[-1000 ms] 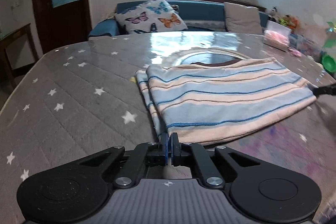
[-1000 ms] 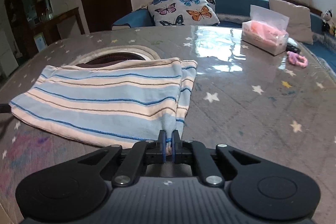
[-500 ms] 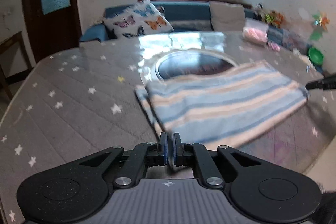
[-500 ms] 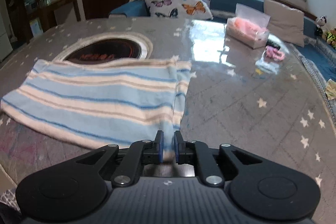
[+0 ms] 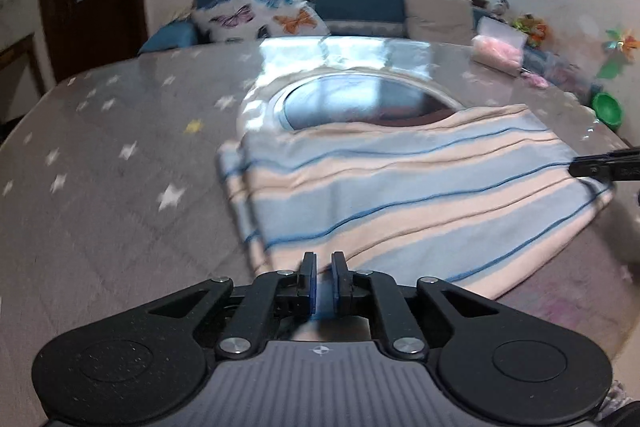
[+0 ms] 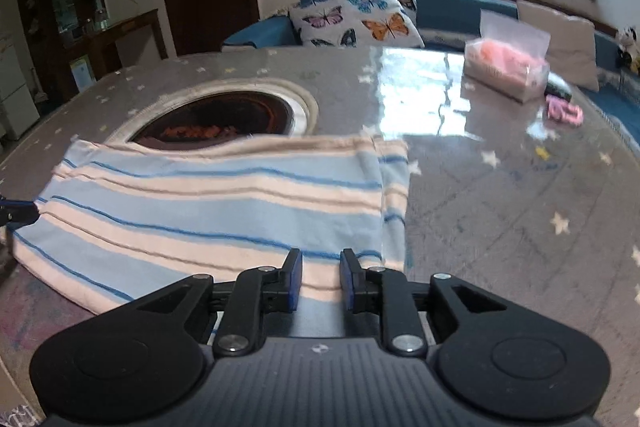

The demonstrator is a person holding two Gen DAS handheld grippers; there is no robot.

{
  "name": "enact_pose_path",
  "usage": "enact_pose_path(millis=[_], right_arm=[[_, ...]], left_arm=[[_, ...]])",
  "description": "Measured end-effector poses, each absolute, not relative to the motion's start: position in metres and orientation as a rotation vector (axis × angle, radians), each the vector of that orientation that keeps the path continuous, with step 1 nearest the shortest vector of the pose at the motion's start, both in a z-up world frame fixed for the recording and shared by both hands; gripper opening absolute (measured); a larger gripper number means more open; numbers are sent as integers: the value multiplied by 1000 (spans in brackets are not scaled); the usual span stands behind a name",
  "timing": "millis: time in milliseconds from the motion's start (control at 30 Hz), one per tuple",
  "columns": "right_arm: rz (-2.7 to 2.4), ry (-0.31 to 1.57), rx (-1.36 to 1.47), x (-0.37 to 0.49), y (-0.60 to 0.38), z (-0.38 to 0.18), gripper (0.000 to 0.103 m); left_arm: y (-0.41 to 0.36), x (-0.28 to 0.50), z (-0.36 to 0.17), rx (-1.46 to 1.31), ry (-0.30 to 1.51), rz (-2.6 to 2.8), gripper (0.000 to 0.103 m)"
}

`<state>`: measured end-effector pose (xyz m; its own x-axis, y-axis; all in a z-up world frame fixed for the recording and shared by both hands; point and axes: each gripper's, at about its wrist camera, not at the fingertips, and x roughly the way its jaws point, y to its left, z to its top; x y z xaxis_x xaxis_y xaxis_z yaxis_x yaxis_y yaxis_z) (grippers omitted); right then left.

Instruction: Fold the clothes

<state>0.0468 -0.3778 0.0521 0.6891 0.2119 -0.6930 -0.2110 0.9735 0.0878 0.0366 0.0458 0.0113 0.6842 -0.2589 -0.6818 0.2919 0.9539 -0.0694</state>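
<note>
Now both parted, left gripper (image 5: pixel 323 277), right gripper (image 6: pixel 320 279), over folded striped cloth (image 6: pixel 216 211)

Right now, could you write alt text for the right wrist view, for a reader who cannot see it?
The right gripper, jaws open, sits at the near edge of a folded striped cloth lying on a grey star-patterned table. Behind the cloth is a round opening; a tissue box stands far right.

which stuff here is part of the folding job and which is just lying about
Job:
striped cloth
left gripper
right gripper

Lying about:
tissue box
pink hair tie
butterfly cushion
green bowl
round table inset
</note>
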Motion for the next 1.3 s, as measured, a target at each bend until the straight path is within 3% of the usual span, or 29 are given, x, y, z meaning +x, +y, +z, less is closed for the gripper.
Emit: enact_pose_path(millis=[167, 200, 267, 433, 967, 1300], right_arm=[[247, 773, -5, 44, -381, 51, 21], [247, 773, -11, 45, -381, 53, 22], [247, 768, -22, 48, -379, 56, 27], [248, 743, -32, 64, -371, 59, 36], [259, 735, -43, 110, -359, 56, 41], [260, 735, -38, 143, -353, 43, 41]], left_arm=[[48, 34, 19, 56, 763, -296, 12], [46, 34, 22, 64, 755, -294, 15], [39, 35, 27, 61, 729, -310, 35], [21, 48, 27, 74, 720, -346, 45], [32, 82, 26, 58, 751, -282, 65], [51, 126, 18, 37, 791, -178, 66]])
